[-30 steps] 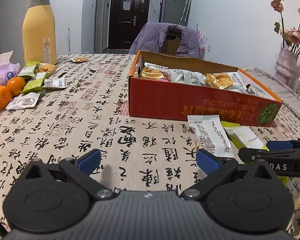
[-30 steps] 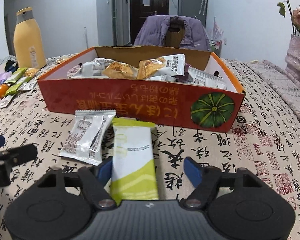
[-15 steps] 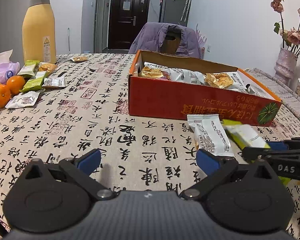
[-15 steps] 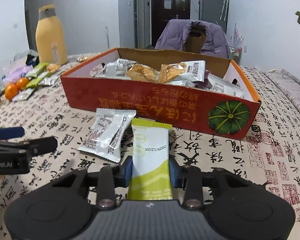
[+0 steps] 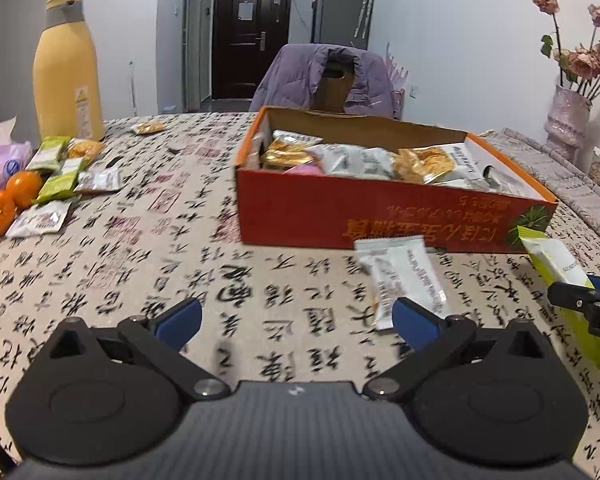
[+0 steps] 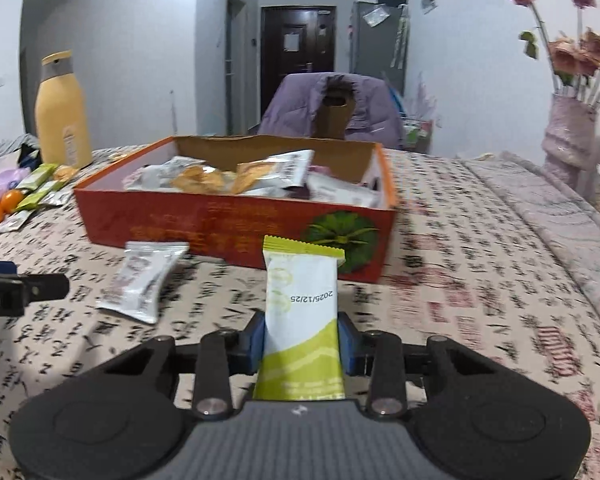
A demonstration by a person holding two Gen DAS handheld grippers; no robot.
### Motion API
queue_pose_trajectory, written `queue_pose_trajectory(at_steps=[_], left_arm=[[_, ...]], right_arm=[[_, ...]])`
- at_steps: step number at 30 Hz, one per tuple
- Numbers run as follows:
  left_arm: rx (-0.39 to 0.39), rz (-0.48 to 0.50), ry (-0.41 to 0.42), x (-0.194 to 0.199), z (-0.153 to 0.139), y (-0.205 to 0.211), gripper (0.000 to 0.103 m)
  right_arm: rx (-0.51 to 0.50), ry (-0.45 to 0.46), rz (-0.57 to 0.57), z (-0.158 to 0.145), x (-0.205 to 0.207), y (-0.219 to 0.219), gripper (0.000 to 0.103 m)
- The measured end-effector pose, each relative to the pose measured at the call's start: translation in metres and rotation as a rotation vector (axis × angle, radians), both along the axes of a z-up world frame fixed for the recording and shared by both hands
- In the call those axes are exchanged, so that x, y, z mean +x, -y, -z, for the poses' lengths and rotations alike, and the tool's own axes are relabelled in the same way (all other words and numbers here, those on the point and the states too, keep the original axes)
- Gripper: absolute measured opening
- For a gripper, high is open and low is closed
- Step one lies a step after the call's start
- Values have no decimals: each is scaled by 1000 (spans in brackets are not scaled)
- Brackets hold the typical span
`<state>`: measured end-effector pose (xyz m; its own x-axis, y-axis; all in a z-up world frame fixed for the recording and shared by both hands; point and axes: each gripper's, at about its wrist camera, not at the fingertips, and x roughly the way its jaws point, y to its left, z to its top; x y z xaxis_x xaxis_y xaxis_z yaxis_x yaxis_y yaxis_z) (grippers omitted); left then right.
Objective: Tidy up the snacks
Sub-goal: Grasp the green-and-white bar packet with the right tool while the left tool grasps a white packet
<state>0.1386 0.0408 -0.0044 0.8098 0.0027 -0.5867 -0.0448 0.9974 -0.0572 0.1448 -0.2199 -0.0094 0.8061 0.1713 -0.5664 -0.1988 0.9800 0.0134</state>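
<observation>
The right gripper [image 6: 302,338] had clamped the green-and-white snack packet [image 6: 300,300] and lifted it toward the orange box [image 6: 236,220] at twelve o'clock; left gripper [image 5: 296,320] gaped empty; silver packet [image 5: 404,280] probably next

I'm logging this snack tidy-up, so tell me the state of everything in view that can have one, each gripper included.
Right gripper: shut on green snack packet.
Green snack packet: gripped, held off the table.
Left gripper: open, empty.
White snack packet: flat on the table, in front of the box.
Red box: open-topped, holding snack packets.
Yellow bottle: upright, cap on.
Oranges: resting on the table.
</observation>
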Motion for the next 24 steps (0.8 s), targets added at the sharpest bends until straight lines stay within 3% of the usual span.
queue_pose_trajectory(at_steps=[13, 24], left_arm=[[42, 35, -24, 31, -5, 56, 103], [10, -33, -139, 62, 11, 76, 102]], right_arm=[[26, 18, 89, 2, 4, 42, 35], [15, 35, 122, -1, 19, 58, 35]])
